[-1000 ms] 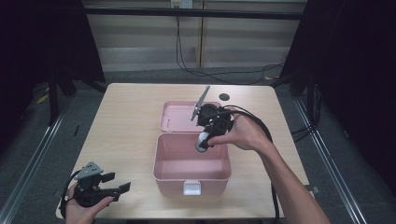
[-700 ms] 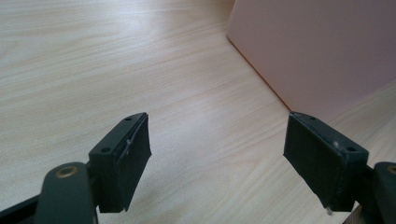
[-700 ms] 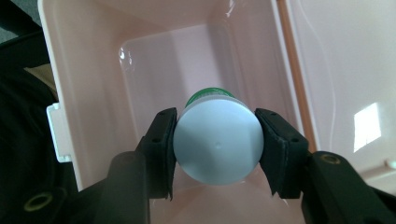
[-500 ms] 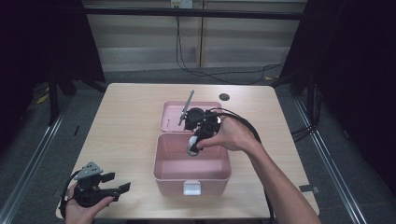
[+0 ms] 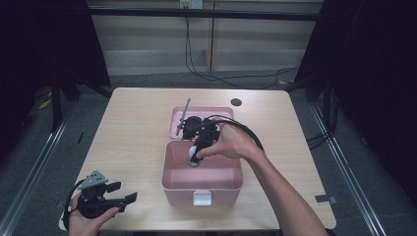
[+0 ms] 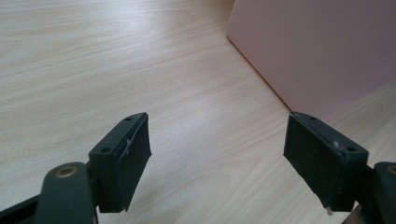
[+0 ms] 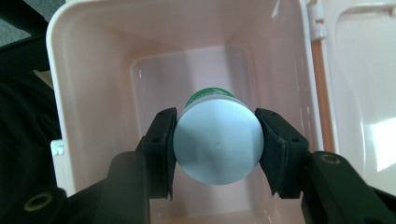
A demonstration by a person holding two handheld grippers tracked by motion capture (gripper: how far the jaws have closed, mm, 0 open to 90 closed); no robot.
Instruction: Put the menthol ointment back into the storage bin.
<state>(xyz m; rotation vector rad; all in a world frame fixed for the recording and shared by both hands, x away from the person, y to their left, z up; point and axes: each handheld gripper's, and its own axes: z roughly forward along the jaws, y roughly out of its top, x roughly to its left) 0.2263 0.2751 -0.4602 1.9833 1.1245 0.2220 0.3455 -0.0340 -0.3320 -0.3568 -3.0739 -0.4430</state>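
The right gripper is clamped on a white-capped bottle with a green band below the round, smooth cap. The bottle hangs inside the open pink box, near its 12 o'clock wall. The left gripper, jaws apart and empty, rests at the table's 7 o'clock corner.

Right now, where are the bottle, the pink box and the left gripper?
bottle [image 7: 217,142], right gripper view, on its white cap.
pink box [image 5: 201,186], high view, on its front wall.
left gripper [image 6: 217,158], left gripper view, midway between its open fingers.
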